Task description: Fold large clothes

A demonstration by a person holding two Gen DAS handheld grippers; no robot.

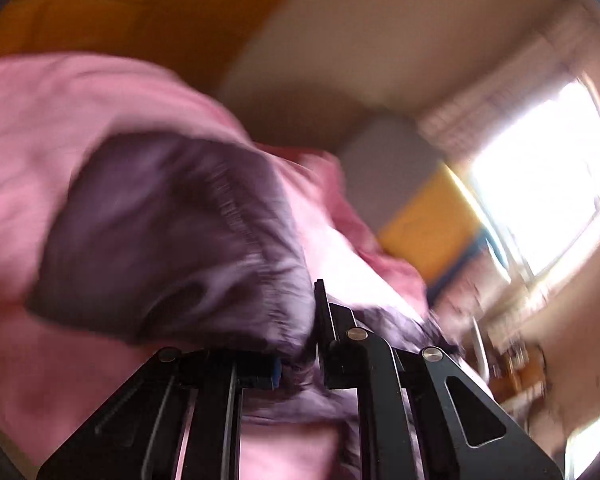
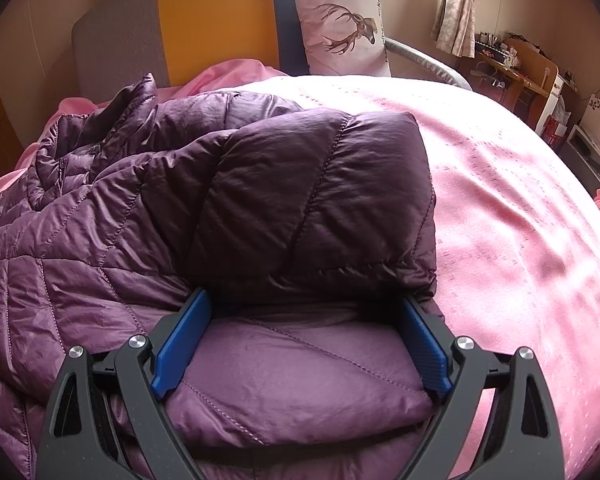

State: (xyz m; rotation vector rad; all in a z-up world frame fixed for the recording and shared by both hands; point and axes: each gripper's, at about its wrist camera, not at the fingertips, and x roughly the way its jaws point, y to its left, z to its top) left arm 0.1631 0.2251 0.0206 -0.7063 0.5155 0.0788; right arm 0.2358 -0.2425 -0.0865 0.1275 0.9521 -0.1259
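Note:
A purple quilted down jacket (image 2: 148,216) lies spread on the pink bed cover (image 2: 500,184), with one part folded back over itself. My right gripper (image 2: 304,320) points down at the fold's near edge. Its blue pads (image 2: 180,344) stand wide apart, and puffy jacket fabric lies between them without being pinched. The left wrist view is blurred. There my left gripper (image 1: 300,344) is shut on a gathered, elastic-edged piece of the purple jacket (image 1: 172,232), which bulges up over the pink cover (image 1: 40,128).
A yellow and grey headboard (image 2: 212,24) and a white pillow with a deer print (image 2: 340,20) stand at the bed's far end. A wooden desk with clutter (image 2: 512,68) is at the right wall. A bright window (image 1: 540,184) shows in the left wrist view.

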